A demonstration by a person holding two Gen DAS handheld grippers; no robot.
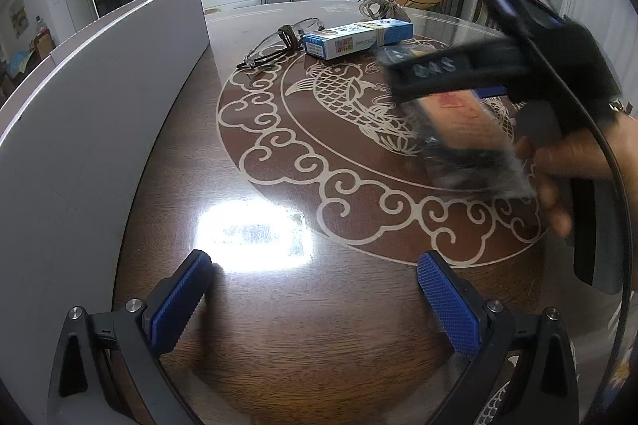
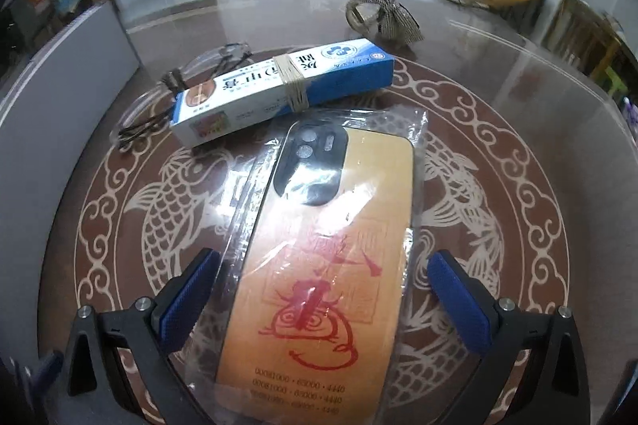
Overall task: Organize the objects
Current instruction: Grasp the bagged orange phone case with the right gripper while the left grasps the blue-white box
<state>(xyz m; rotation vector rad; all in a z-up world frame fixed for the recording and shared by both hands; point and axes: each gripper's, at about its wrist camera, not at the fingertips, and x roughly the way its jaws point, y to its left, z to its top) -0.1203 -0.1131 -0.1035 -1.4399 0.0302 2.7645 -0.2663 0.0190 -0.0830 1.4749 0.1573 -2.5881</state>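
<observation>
Dark brown polished wood forms the round tabletop (image 1: pixel 279 305), inlaid with a pale ring of scrolling clouds and two scaled fish and covered by a glossy clear sheet that throws a bright glare patch near the left hand-held gripper (image 1: pixel 315 289). That gripper's two blue ribbed pads stand wide apart above bare wood with nothing between them. A flat grey panel (image 1: pixel 99 129) stands upright along the left edge of the tabletop.

The right hand-held gripper (image 2: pixel 323 285) has its blue pads spread to either side of a phone case (image 2: pixel 331 265) sealed in a crinkled clear plastic sleeve. The case is a rounded rectangle, pale orange with a red printed design and a black camera block at its far end. Whether the pads touch the sleeve cannot be determined, and the left wrist view shows the case only as a blur beneath the black gripper body (image 1: pixel 470 129).

Just beyond the case lies a long rectangular blue-and-white cardboard box (image 2: pixel 279 85), wound around its middle with tan rubber bands. Clear-lensed glasses (image 2: pixel 159 105) with thin dark arms lie against its left side. Farther back, apart from the box, rests a glittery grey fabric bow (image 2: pixel 382 6) on a looped band.
</observation>
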